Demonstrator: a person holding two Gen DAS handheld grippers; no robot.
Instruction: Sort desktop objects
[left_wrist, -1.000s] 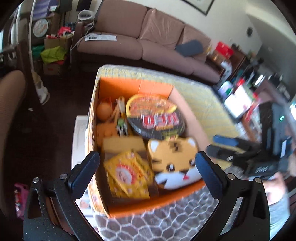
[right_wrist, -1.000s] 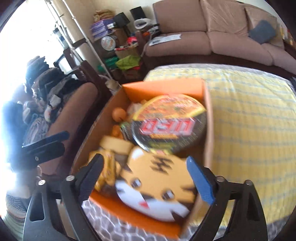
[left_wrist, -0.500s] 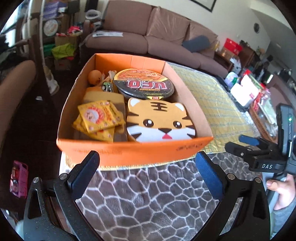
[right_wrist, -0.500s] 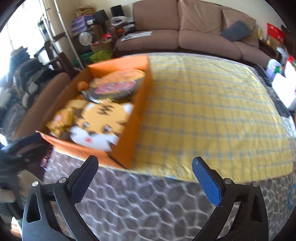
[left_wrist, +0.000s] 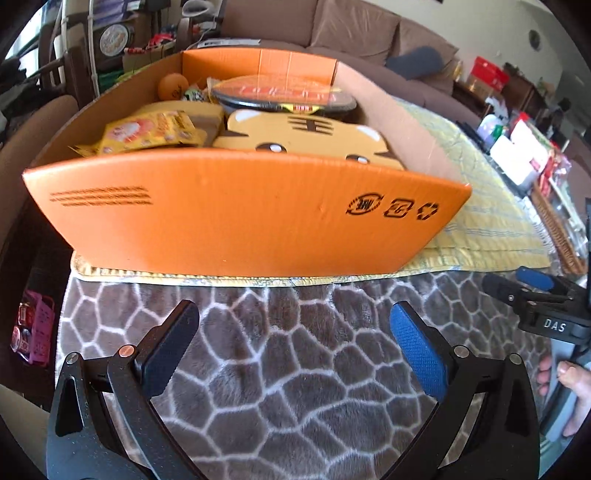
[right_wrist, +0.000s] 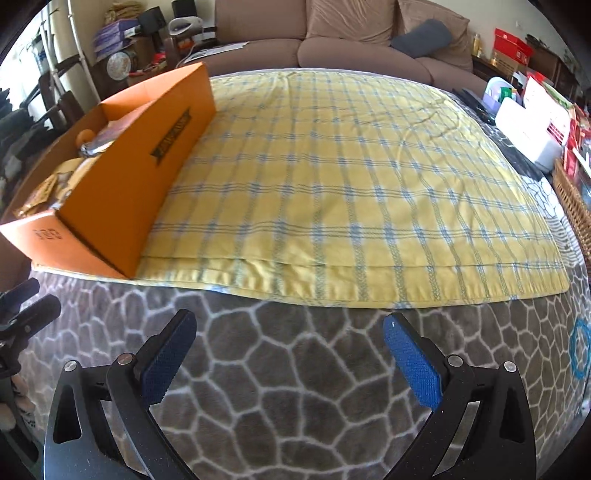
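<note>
An orange cardboard box (left_wrist: 236, 218) stands on a yellow checked cloth (right_wrist: 351, 177) at the table's left. In it lie a tiger-face tin (left_wrist: 303, 136), a black noodle bowl (left_wrist: 284, 96), yellow snack packets (left_wrist: 147, 133) and an orange ball (left_wrist: 171, 85). My left gripper (left_wrist: 293, 336) is open and empty, low over the patterned grey blanket (left_wrist: 288, 387) in front of the box. My right gripper (right_wrist: 288, 350) is open and empty, also over the blanket (right_wrist: 295, 387), to the right of the box (right_wrist: 122, 177). It also shows in the left wrist view (left_wrist: 517, 280).
A brown sofa (right_wrist: 351, 33) stands behind the table. White boxes and red packages (right_wrist: 535, 122) crowd the table's right edge beside a wicker basket (right_wrist: 572, 199). Chairs and clutter (left_wrist: 44, 92) stand left of the box.
Both grippers have pulled back and down from above the box to low over the grey blanket. The box contents have not moved. Both grippers stay open.
</note>
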